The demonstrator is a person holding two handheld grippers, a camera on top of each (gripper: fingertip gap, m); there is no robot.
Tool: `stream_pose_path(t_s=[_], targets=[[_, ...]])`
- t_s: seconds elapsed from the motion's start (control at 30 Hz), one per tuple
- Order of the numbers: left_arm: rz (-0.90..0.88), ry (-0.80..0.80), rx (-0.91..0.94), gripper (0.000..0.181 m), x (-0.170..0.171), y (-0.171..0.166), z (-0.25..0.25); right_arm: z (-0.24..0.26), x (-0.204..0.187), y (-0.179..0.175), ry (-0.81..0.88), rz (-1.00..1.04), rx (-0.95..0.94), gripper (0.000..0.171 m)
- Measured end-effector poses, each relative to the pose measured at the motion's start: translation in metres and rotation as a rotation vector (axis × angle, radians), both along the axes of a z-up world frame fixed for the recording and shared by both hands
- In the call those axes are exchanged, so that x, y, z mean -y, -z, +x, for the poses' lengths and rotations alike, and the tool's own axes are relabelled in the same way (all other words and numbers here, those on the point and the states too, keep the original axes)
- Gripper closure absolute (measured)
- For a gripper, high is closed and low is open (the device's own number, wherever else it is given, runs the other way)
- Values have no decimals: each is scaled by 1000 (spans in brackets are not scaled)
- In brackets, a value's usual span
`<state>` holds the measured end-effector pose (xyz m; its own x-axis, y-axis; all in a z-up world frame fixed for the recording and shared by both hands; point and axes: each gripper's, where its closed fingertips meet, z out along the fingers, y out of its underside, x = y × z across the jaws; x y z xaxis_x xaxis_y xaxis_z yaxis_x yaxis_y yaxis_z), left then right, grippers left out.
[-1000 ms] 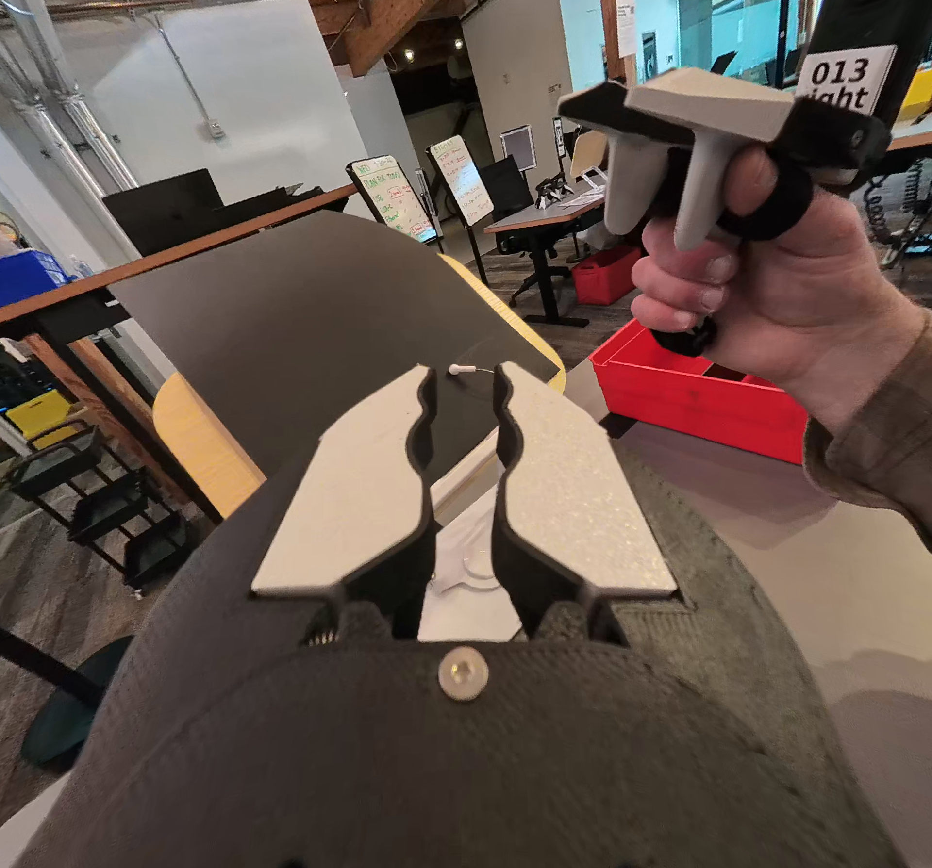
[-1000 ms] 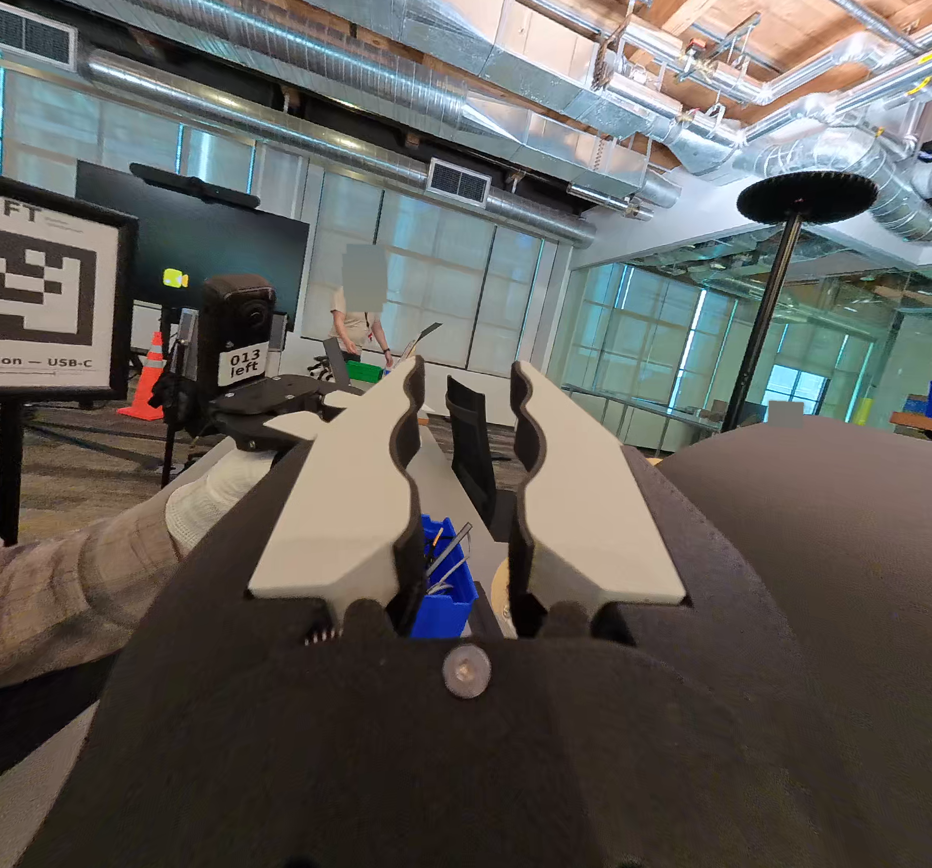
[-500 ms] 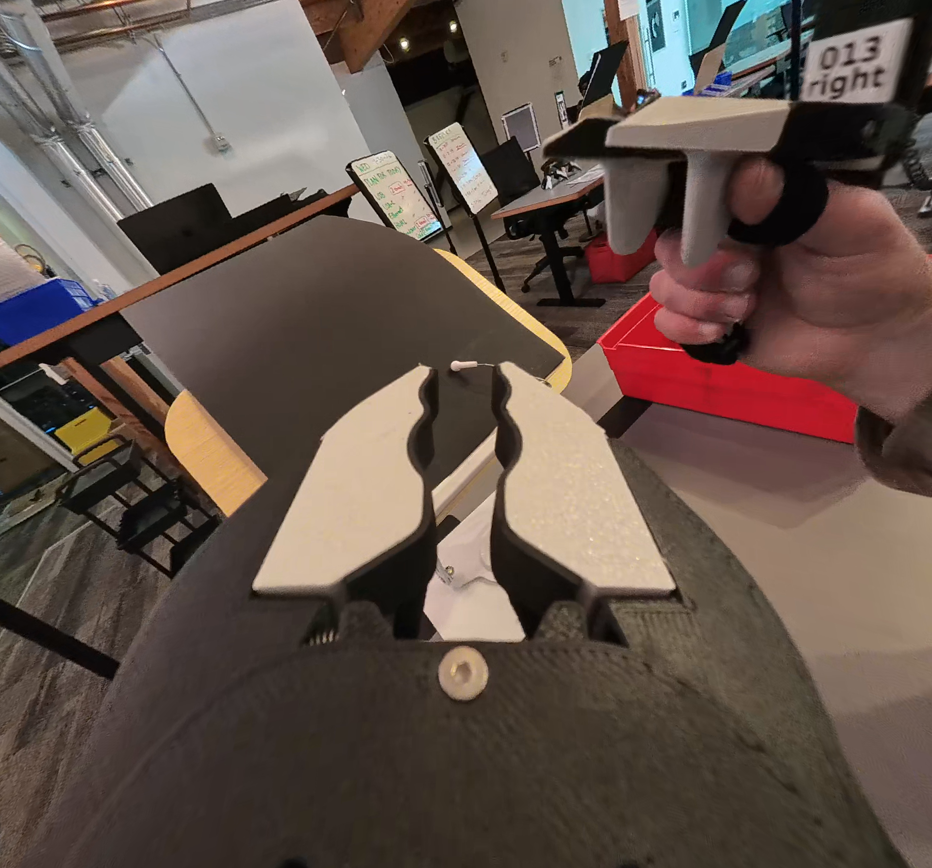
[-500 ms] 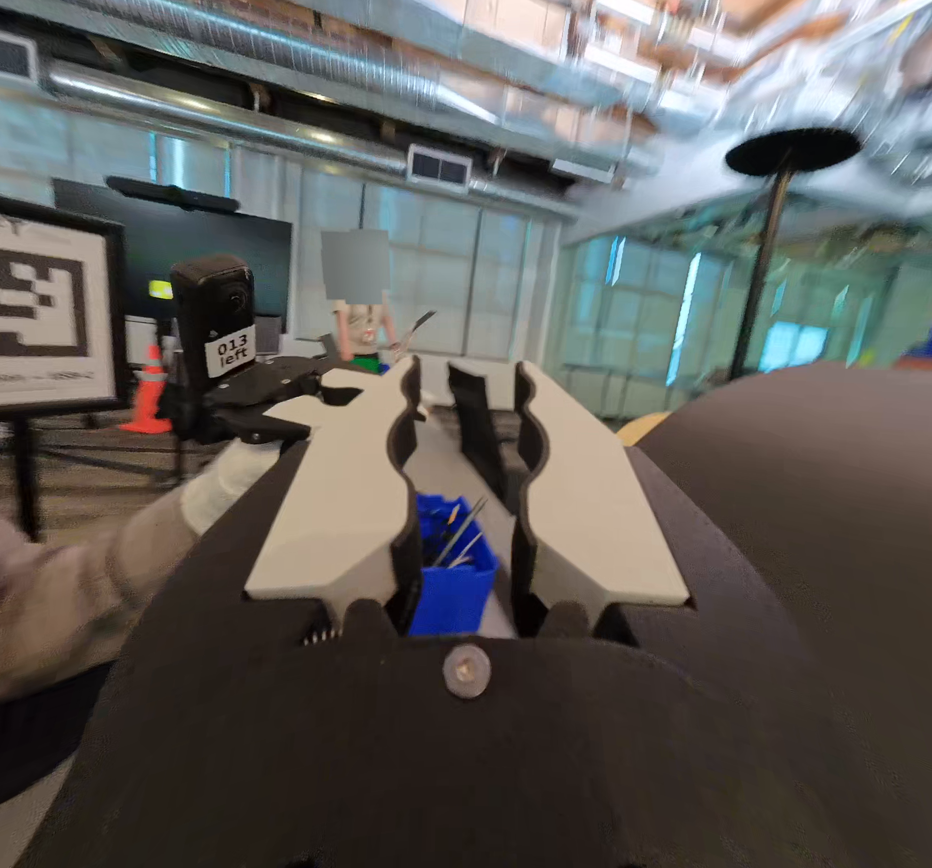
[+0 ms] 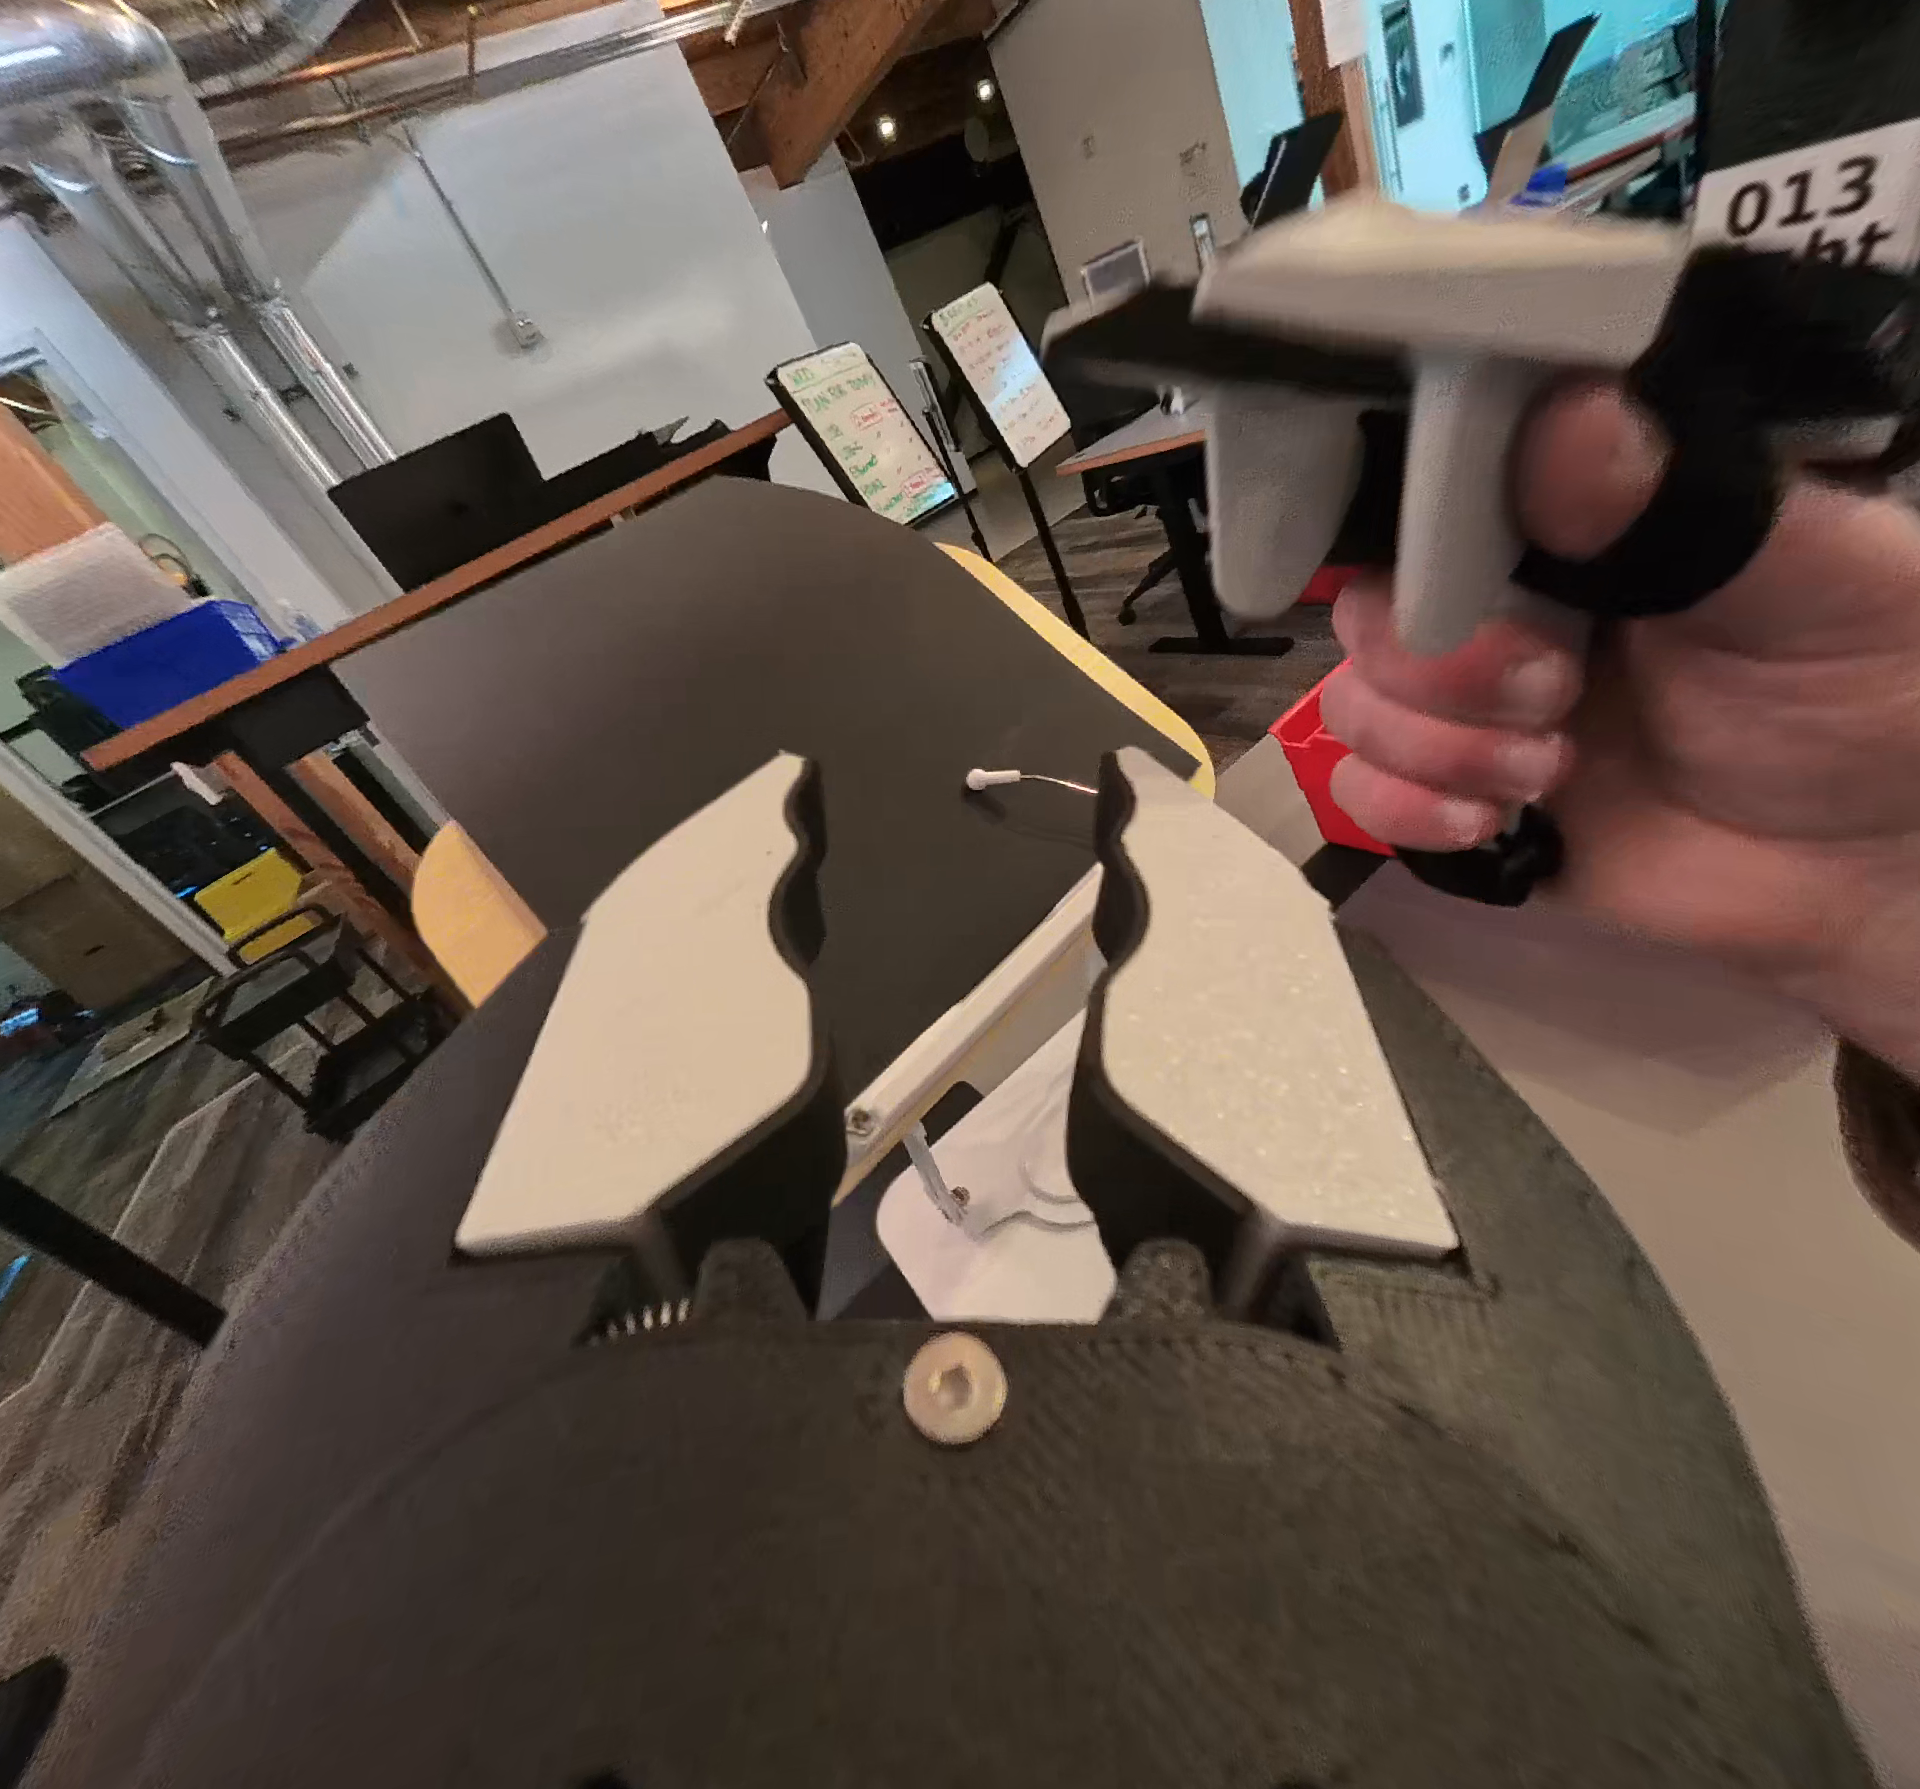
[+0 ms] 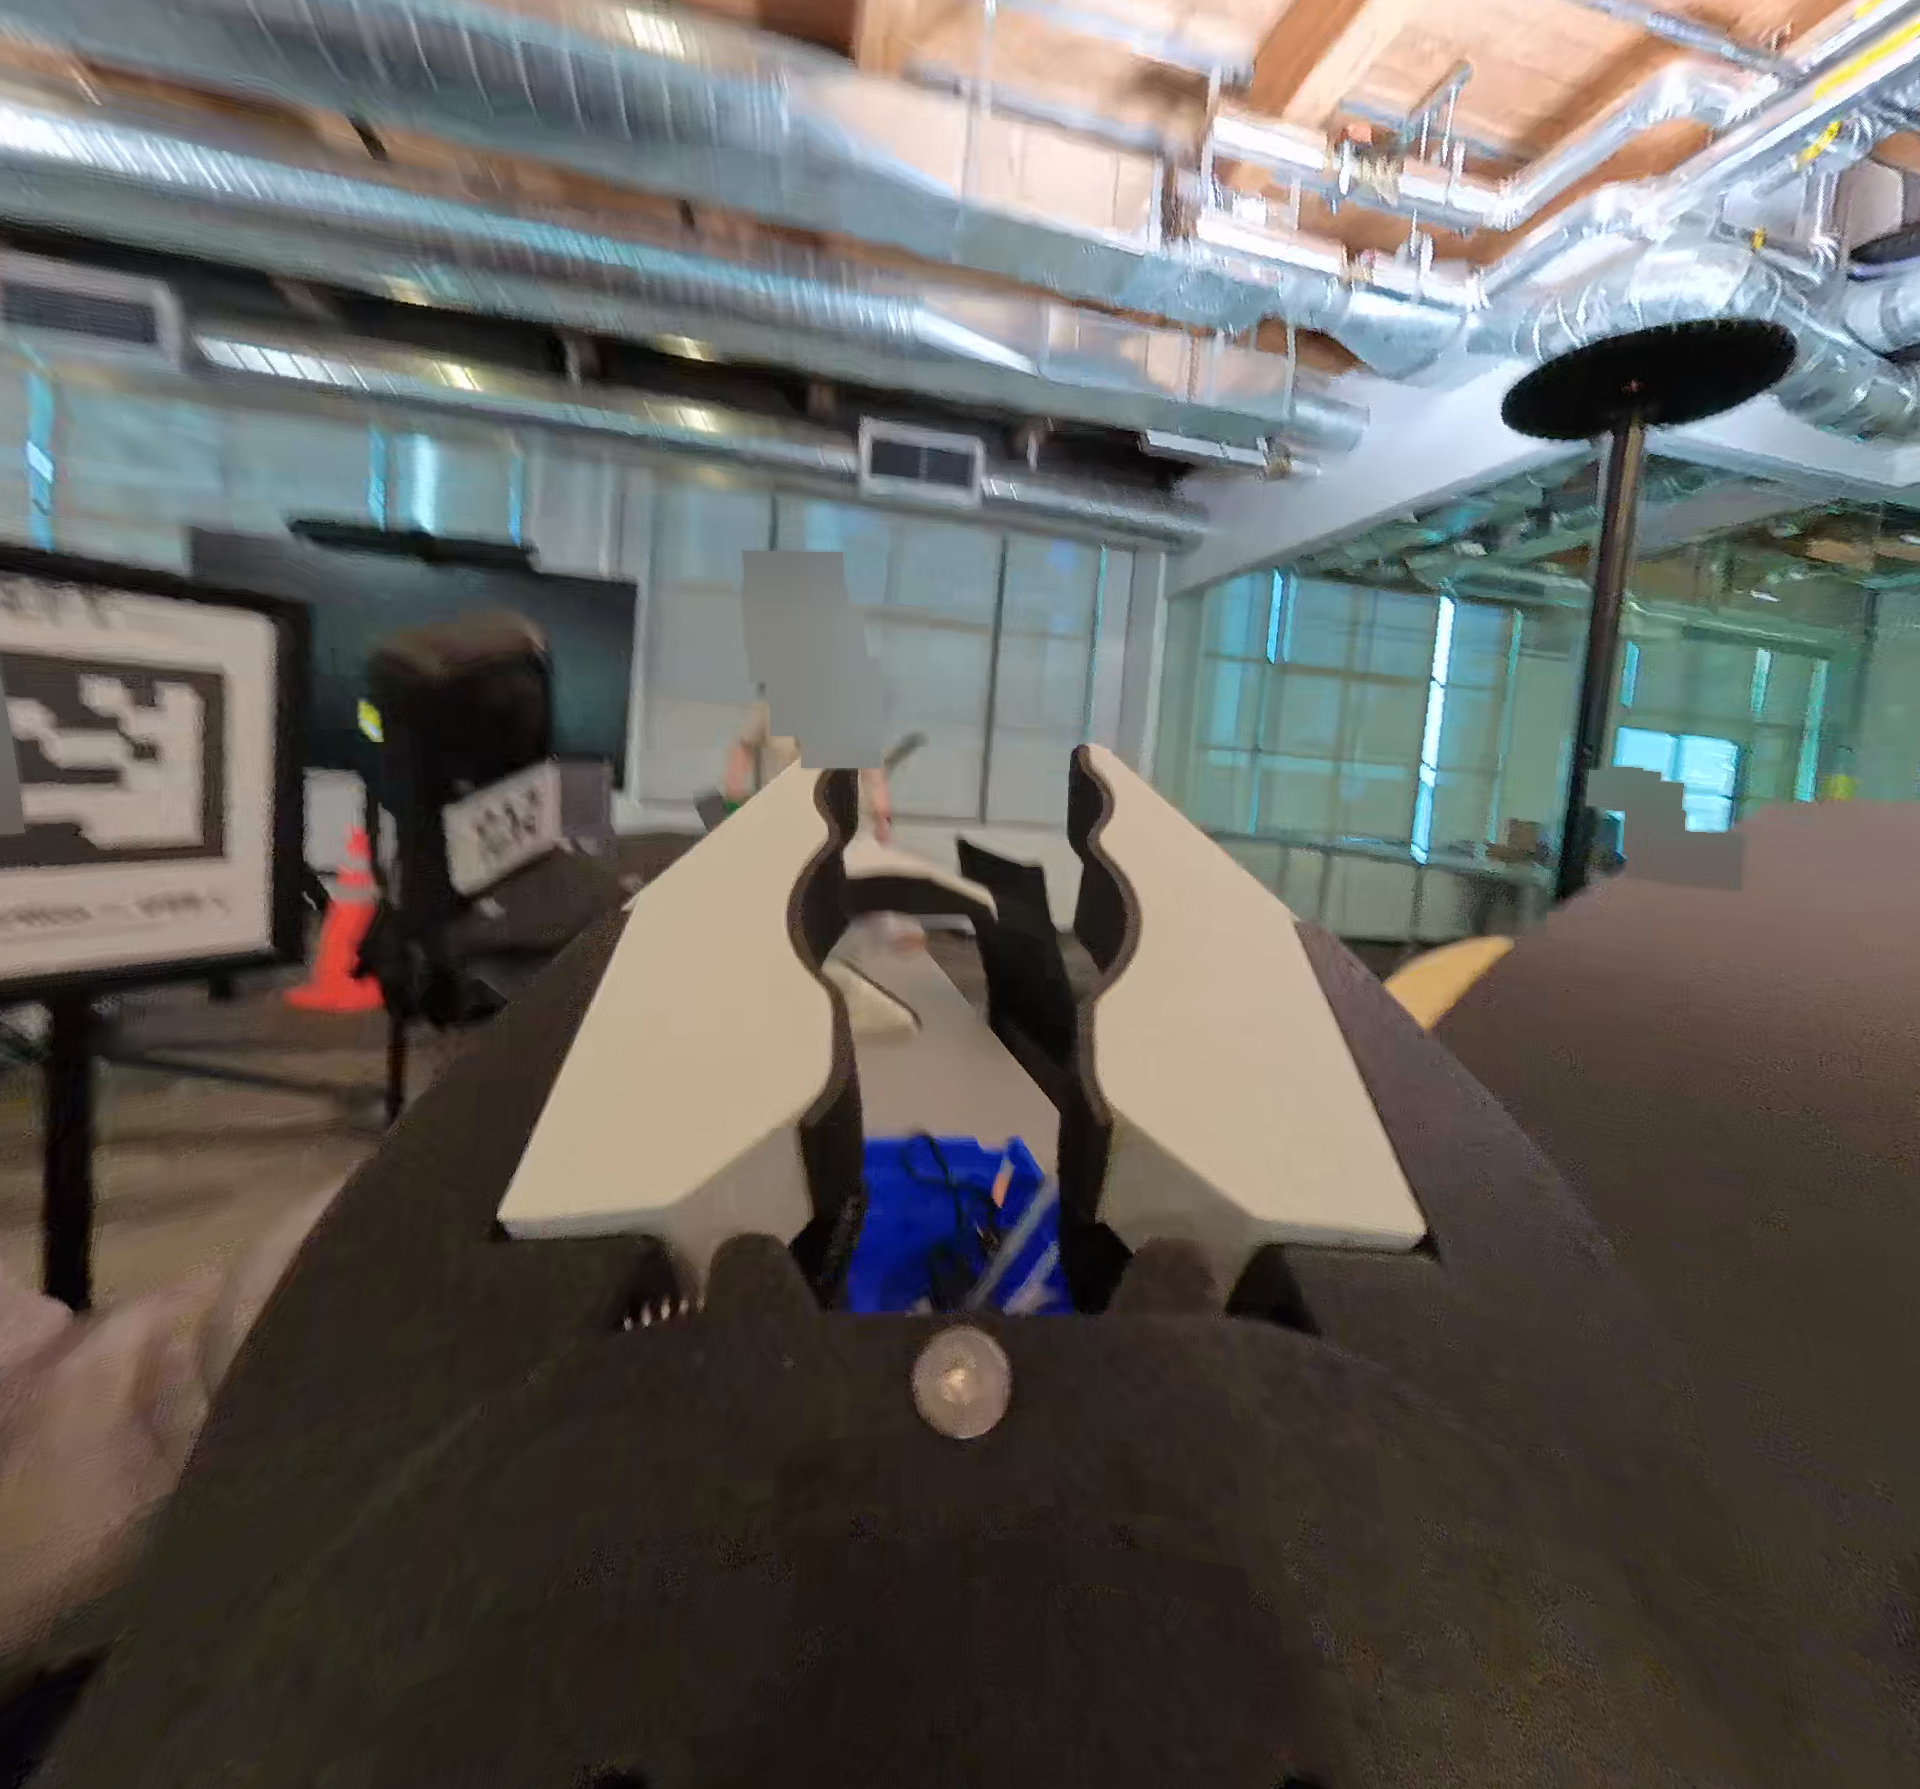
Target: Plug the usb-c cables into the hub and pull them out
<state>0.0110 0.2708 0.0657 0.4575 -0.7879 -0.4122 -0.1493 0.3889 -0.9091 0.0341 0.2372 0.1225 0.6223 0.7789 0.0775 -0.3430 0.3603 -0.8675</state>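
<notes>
In the left wrist view my left gripper (image 5: 958, 783) is open and empty above a black mat (image 5: 675, 700). A white cable plug (image 5: 982, 780) with a thin wire lies on the mat just beyond the fingertips. A white sheet (image 5: 997, 1261) with a cable loop shows low between the fingers. I cannot make out a hub. My right gripper (image 5: 1122, 337), held in a hand, hovers at upper right, blurred. In the right wrist view my right gripper (image 6: 951, 778) is open and empty, raised and pointing into the room. The left gripper's camera body (image 6: 457, 700) is blurred at left.
A red bin (image 5: 1309, 752) sits beyond the grey tabletop (image 5: 1662, 1220). A blue bin (image 6: 935, 1220) with cables shows between the right fingers. A marker sign on a stand (image 6: 125, 752), an orange cone (image 6: 343, 929) and a person (image 6: 748, 763) are farther off. The grippers' ends are close to 7 cm from one another.
Both grippers have opened wider. The right gripper has come closer and larger in the left wrist view. The right wrist view has tilted down slightly and is blurred.
</notes>
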Motion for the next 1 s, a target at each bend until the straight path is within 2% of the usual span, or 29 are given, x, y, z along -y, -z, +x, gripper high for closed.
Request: stream_pose_path(t_s=[0.07, 0.13, 0.17, 0.2, 0.23, 0.33, 0.43, 0.47, 0.5, 0.53, 0.63, 0.8, 0.87, 1.0], targets=[[1, 0, 11, 138, 0, -5, -8, -4, -12, 13, 68, -35, 79, 133], [25, -6, 29, 181, -1, -12, -19, 4, -14, 14, 108, -28, 82, 138], [27, -23, 21, 181, -4, -13, -23, 7, -11, 13, 108, -23, 74, 143], [27, -47, 1, 181, -7, -12, -26, 9, -8, 14, 96, -18, 80, 162], [46, -67, -9, 181, -8, -13, -29, 12, -7, 18, 88, -27, 95, 171], [80, -113, -19, 181, -9, -16, -33, 20, -13, 29, 81, -98, 136, 170], [79, -94, -28, 181, -7, -14, -28, 17, -6, 47, 45, -120, 200, 165], [88, -98, -41, 181, -7, -12, -26, 20, -8, 55, 89, -115, 258, 171], [102, -106, -66, 181, -9, -9, -24, 30, -19, 59, 183, -147, 280, 170], [110, -128, -102, 181, -13, -4, -23, 36, -22, 56, 221, -143, 273, 170], [141, -148, -172, 179, -19, 7, -21, 34, -13, 37, 167, -83, 180, 170], [139, -163, -168, 178, -27, 5, -31, 33, -11, 33, 208, -79, 212, 161], [101, -119, -125, 178, -23, 0, -31, 35, -9, 14, 183, -59, 135, 160], [113, -132, -105, 178, -20, -7, -36, 34, -6, -30, 148, 16, -4, 157]])
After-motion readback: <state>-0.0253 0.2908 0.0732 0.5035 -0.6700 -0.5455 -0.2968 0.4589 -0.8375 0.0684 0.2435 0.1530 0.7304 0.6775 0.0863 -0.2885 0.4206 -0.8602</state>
